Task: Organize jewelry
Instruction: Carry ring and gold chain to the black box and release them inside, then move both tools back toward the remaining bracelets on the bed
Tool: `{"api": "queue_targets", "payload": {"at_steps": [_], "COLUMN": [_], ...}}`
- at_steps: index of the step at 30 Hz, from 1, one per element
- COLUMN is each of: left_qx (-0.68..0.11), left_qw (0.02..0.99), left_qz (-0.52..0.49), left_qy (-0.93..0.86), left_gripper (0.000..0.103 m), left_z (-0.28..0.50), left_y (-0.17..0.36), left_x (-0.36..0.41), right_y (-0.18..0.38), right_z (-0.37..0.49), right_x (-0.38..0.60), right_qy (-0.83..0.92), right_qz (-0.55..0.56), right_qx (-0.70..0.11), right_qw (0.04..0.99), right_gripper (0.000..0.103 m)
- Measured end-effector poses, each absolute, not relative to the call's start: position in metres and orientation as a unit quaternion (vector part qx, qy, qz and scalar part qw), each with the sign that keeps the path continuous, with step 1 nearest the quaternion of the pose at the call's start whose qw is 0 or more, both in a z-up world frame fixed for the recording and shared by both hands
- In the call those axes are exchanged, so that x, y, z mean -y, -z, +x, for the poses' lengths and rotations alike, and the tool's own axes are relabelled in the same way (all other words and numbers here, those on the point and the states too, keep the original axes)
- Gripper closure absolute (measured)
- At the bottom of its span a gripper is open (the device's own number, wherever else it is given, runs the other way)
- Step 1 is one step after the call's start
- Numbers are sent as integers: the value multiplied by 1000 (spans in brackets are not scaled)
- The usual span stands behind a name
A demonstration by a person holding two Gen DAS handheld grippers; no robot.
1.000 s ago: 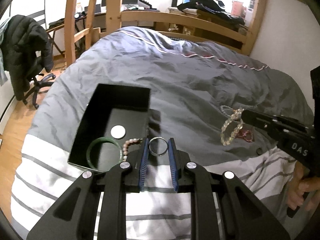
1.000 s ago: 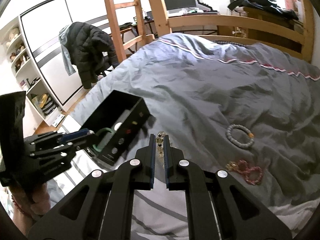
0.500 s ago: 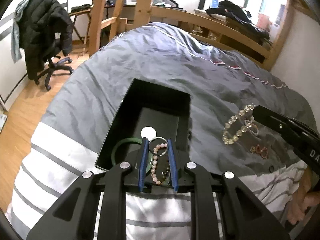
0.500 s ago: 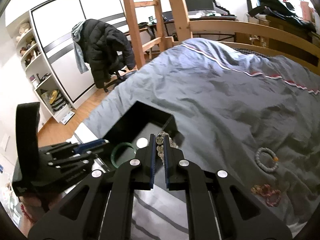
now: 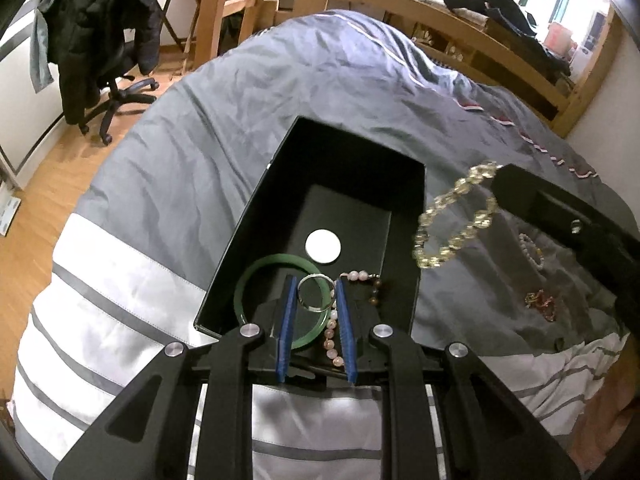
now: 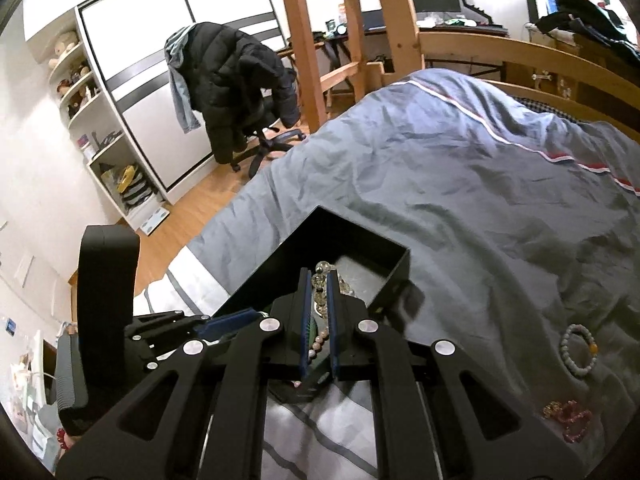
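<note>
A grey duvet (image 5: 248, 128) is spread over the bed, and on it, near the striped foot end, a black box (image 5: 344, 148) stands open. Inside the box a green bangle (image 5: 256, 276) is seen against the near left wall, a white disc (image 5: 323, 247) lies beyond it on the floor, and a pink bead strand (image 5: 334, 330) runs along the near right side.

Ample bare duvet is left beyond the box's far wall and to its left. To the right of the box, on the duvet, a white bead bracelet (image 6: 578, 350) and a red-and-gold piece (image 6: 568, 420) lie apart from each other.

The left gripper (image 5: 316, 300) is held over the near end of the box, its blue pads clamped on a silver ring (image 5: 316, 293). The right gripper (image 6: 319, 280) is pinched tight on a clear bead bracelet (image 5: 454, 220), which hangs just right of the box's right wall in the left view and over the box's interior in the right view.

Compared with a second ago, both grippers have been carried toward the box: the ring, then short of the near wall, is now over the interior, and the clear bracelet has been brought from the open duvet to the box.
</note>
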State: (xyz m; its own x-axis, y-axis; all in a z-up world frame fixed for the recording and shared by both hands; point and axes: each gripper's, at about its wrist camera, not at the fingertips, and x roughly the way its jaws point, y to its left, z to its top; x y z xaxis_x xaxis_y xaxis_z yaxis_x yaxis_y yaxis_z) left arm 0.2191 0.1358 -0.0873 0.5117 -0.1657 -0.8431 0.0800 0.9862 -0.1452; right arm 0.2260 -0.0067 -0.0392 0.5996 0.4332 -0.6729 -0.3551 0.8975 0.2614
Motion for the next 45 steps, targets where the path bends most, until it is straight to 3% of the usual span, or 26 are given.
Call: {"api": "queue_targets", "payload": {"at_steps": [16,17,22,24,27,29,33,36,39,43,45], "left_qx": [-506,-504,-488,-480,-469,-463,-457,-455,-452,-447,-447], "left_qw": [859,860,869,872,878,881,884,885,887,890,890], "left_qz": [-59,-59,-67,-76,-86,-87,-89,-80,-73,-63,-58], "left_qy": [57,56,49,47,40,34,45,55,62,64,72], "left_gripper": [83,81,53,49,45,44,43,42,29,10,10], "left_z": [221,220,218,217,216,215,214,214,213,211,210], "left_y": [92,91,84,80,75,73,70,70,70,72,73], "left_x": [-143,-143,-148,-151,-155,-157,-154,-147,-140,-128,-121], "right_y": [79,80,82,83,82,81,78,78,78,76,74], "right_z": [238,239,241,242,243,244,241,239,235,230,226], "right_x": [0,1,1,1,4,9,20,32,45,65,75], "right_qy": [-237,-237,-243,-246,-241,-235,-220,-205,-185,-160,-150], "right_qz": [71,73,81,85,96,105,112,111,108,99,96], "right_qx": [-432,-433,-440,-442,-444,-442,-435,-434,-431,-425,-420], "right_qw": [867,867,861,858,858,859,866,870,877,886,890], "right_gripper": [95,95,94,94,86,69,57,56,46,41,37]}}
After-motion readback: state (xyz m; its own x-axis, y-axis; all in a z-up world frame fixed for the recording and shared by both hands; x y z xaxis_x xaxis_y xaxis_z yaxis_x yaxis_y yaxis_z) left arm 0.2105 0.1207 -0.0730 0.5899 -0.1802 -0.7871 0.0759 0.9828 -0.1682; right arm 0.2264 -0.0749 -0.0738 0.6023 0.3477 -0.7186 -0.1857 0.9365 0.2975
